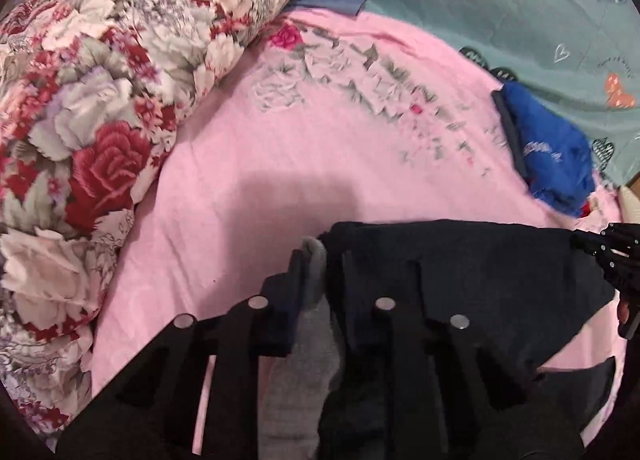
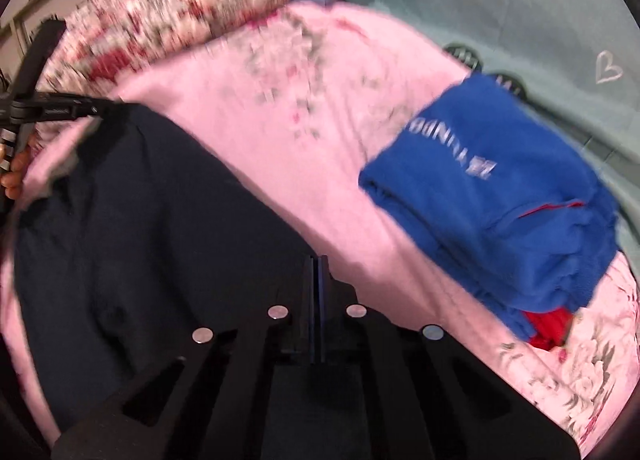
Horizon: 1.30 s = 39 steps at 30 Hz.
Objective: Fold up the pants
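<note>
The dark navy fabric pants (image 2: pixel 120 219) are lying spread across the pink floral bed sheet (image 1: pixel 280 163), their lighter grey inner lining (image 1: pixel 316 260) showing where the cloth is being pinched. The left gripper (image 1: pixel 320 256) is clamping its two black fingers on a bunched edge of the pants, the grey lining squeezed between them and the dark cloth draping off toward the right gripper (image 1: pixel 600 248), which is showing at the far edge of the left wrist view against the opposite corner of the garment. In the right wrist view, which is blurred, the right gripper (image 2: pixel 316 264) is holding its fingers pressed together at the edge of the dark cloth; whether fabric is caught between them I cannot tell. The left gripper (image 2: pixel 92 109) is appearing there at the far corner of the pants. A rolled red-and-white rose-patterned quilt (image 1: pixel 92 99) is lying along one side of the sheet, and a folded bright blue fleece garment with pale lettering (image 2: pixel 492 199) is resting near the other side, beside a teal printed blanket (image 1: pixel 520 27).
</note>
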Available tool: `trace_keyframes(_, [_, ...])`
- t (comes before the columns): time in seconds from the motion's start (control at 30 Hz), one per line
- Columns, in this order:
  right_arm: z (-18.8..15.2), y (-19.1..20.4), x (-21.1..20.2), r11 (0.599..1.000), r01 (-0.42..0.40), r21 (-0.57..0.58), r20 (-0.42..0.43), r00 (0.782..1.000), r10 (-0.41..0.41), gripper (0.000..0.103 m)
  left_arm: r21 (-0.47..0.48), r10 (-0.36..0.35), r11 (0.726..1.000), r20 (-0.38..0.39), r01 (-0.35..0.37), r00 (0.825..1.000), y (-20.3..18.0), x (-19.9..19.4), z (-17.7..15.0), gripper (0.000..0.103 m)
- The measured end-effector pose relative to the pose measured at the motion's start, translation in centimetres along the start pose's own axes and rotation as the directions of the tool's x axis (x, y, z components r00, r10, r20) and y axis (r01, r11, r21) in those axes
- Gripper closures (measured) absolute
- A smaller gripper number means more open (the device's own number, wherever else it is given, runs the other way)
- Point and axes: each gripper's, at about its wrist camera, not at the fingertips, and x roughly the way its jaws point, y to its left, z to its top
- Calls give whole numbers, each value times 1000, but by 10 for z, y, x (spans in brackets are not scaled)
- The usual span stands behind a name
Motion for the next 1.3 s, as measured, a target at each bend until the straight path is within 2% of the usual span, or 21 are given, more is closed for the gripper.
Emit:
trace_keyframes(0.2, [-29,39,-88,999,-37,-38,120,992,42,102,58,-40,998,60,36,997,-10,-56,-21,89])
trace_keyframes(0.3, [-65,85,-134,995,-76,-71,160,983,87,102,64,-83,995,65,79,994,-4,-85,-50,89])
trace_keyframes(0.37, [-95,113,-155,990,-121,-77,172,976,132,102,63,-104,993,55,100,993,4,-101,-82,89])
trace_keyframes(0.47, [-142,149,-157,978,-205,-32,141,968,207,102,35,-106,994,-3,106,994,17,-101,-125,90])
trace_keyframes(0.57, [-183,176,-126,970,-244,18,85,967,242,102,-33,-118,993,-77,115,990,35,-82,-161,90])
trace_keyframes(0.67, [-202,177,-104,956,-269,117,103,961,258,102,-77,-149,987,-56,144,987,40,-81,-177,89])
trace_keyframes(0.7, [-204,177,-103,952,-275,132,118,958,261,102,-83,-177,981,-39,173,984,38,-88,-179,80])
trace_keyframes(0.73, [-205,177,-105,951,-277,136,136,956,259,102,-93,-203,975,-19,200,979,36,-93,-179,53])
trace_keyframes(0.8, [-204,178,-110,949,-282,138,165,952,258,102,-110,-224,968,45,227,974,32,-107,-180,30])
trace_keyframes(0.93, [-209,177,-108,948,-285,144,170,951,260,102,-154,-261,951,68,268,963,26,-109,-171,29])
trace_keyframes(1.0, [-210,177,-110,945,-290,149,181,948,262,102,-209,-284,934,57,290,957,27,-99,-166,31])
trace_keyframes(1.07, [-212,174,-113,944,-293,150,192,945,263,102,-236,-276,931,48,279,960,26,-88,-158,34])
trace_keyframes(1.1, [-213,173,-113,943,-294,153,194,945,263,102,-248,-269,930,46,272,962,27,-84,-156,49])
trace_keyframes(1.13, [-213,173,-113,942,-296,155,194,945,265,102,-275,-265,925,31,263,964,30,-76,-154,72])
trace_keyframes(1.17, [-214,173,-113,942,-296,158,193,945,265,102,-302,-265,918,15,257,964,33,-69,-152,80])
trace_keyframes(1.2, [-215,173,-113,942,-296,160,195,945,264,102,-329,-278,907,0,263,960,36,-64,-153,88])
trace_keyframes(1.3, [-216,175,-121,943,-296,152,222,940,259,102,-328,-279,906,12,267,960,33,-70,-154,91])
